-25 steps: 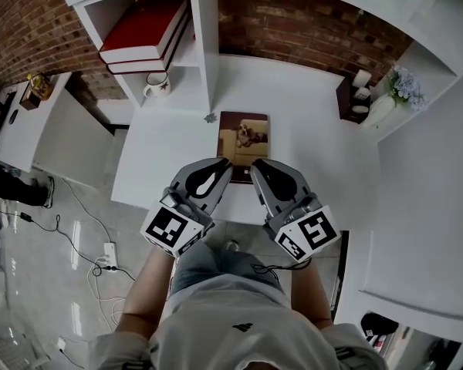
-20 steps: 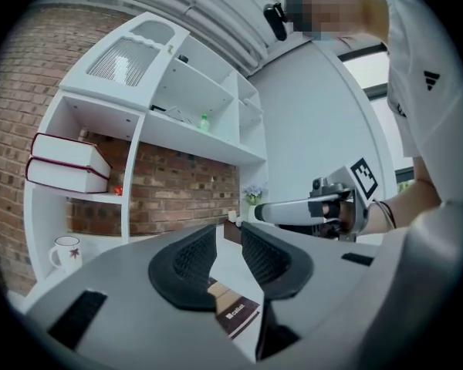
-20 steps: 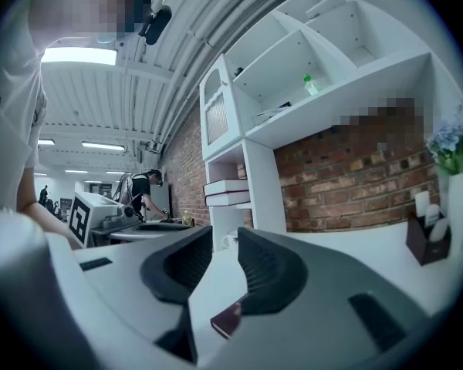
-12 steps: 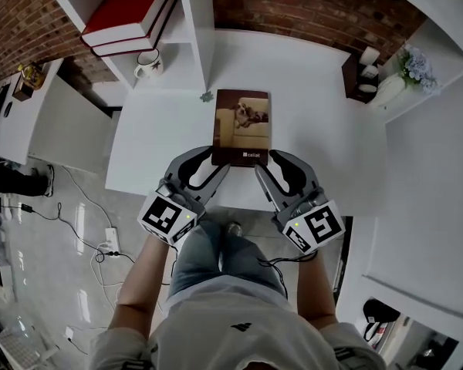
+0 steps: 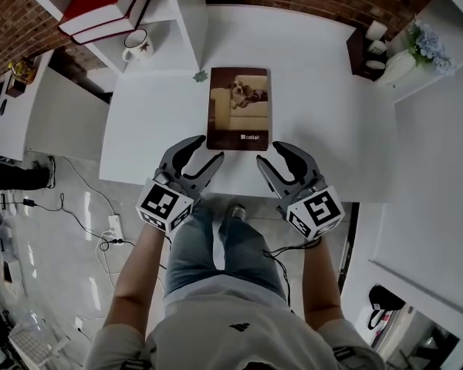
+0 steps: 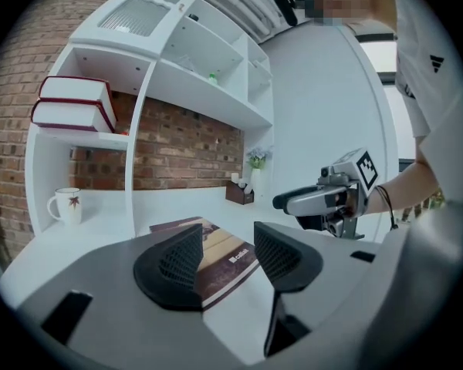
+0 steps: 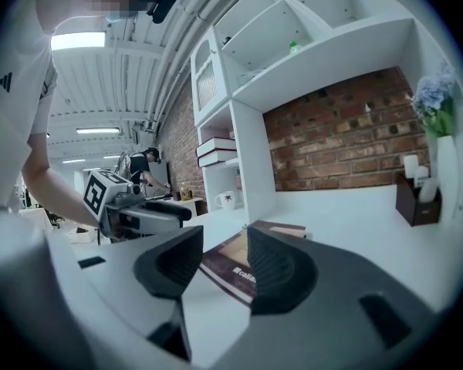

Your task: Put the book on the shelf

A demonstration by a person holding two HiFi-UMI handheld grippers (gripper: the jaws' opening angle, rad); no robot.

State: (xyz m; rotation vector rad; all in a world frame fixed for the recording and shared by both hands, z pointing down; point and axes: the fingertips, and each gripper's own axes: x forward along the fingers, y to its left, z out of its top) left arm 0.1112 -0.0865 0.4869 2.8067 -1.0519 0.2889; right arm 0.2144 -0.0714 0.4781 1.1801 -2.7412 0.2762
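A brown book point(image 5: 239, 108) with a dog picture on its cover lies flat on the white table point(image 5: 324, 129). My left gripper point(image 5: 206, 149) sits just off the book's near left corner and my right gripper point(image 5: 272, 153) just off its near right corner. Both sets of jaws are opening, with nothing between them. In the left gripper view the book point(image 6: 216, 257) lies on the table beyond the jaws, and the right gripper view shows the book point(image 7: 230, 262) the same way. The white shelf unit point(image 5: 181, 21) stands at the far left, with two red books point(image 5: 108, 2) lying in it.
A white mug point(image 5: 135, 45) stands under the shelf with the red books. A small star-shaped piece point(image 5: 200, 74) lies by the book's far left corner. A dark holder point(image 5: 366, 48) and a vase of flowers point(image 5: 413, 56) stand at the far right. The table's front edge runs under both grippers.
Both grippers have drawn back from over the book's near end to the table's front edge. Their jaws, shut a second ago, have spread apart.
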